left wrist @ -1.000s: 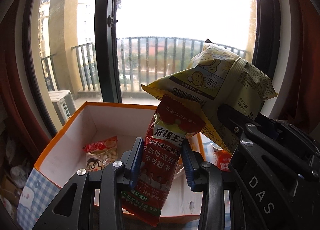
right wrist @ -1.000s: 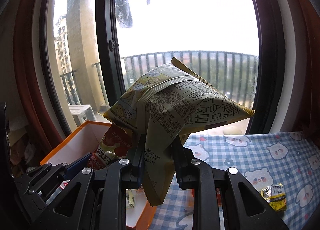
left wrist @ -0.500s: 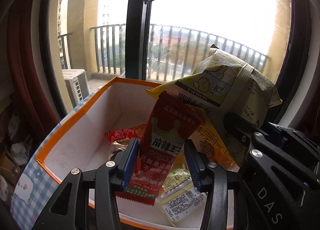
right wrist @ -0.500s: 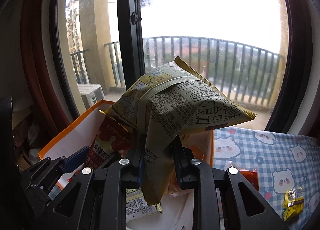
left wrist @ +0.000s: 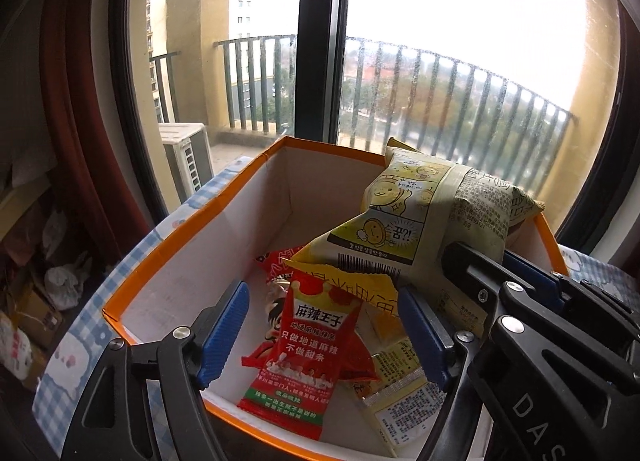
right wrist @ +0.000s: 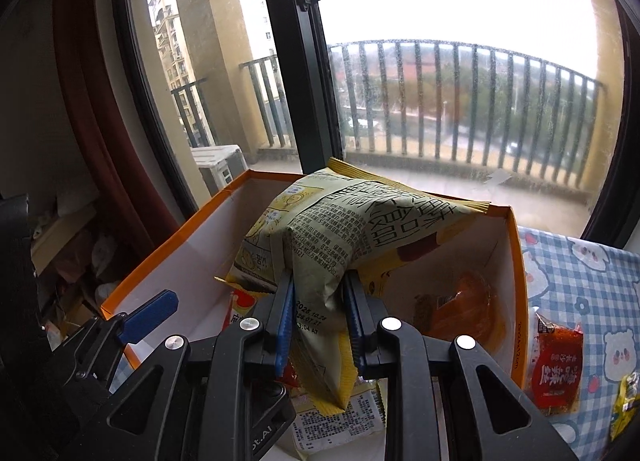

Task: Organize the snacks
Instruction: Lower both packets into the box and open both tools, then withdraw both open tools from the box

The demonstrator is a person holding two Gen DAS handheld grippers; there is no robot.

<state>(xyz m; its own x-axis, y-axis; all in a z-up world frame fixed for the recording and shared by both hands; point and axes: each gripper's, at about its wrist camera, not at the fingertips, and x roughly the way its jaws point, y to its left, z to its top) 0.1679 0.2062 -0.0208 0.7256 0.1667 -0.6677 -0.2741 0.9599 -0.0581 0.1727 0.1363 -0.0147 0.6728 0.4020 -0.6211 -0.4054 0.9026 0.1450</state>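
Note:
An orange-rimmed white box (left wrist: 188, 257) holds several snack packets. My left gripper (left wrist: 320, 333) is open over the box, and a red spicy-strip packet (left wrist: 308, 357) lies loose between its blue pads on the packets below. My right gripper (right wrist: 318, 317) is shut on a pale yellow-green snack bag (right wrist: 340, 237) and holds it inside the box (right wrist: 516, 285). In the left wrist view the same bag (left wrist: 432, 229) hangs at the right, with the right gripper's black body under it.
A window with a dark frame (left wrist: 320, 41) and a balcony railing stands just behind the box. On the blue checked tablecloth (right wrist: 580, 285) right of the box lie a red packet (right wrist: 556, 369) and a small yellow packet (right wrist: 624, 401). Clutter fills the floor at left (left wrist: 36, 293).
My left gripper has opened and let go of the red packet, which dropped into the box. Both grippers moved forward and down over the box; the yellow-green bag is now inside it.

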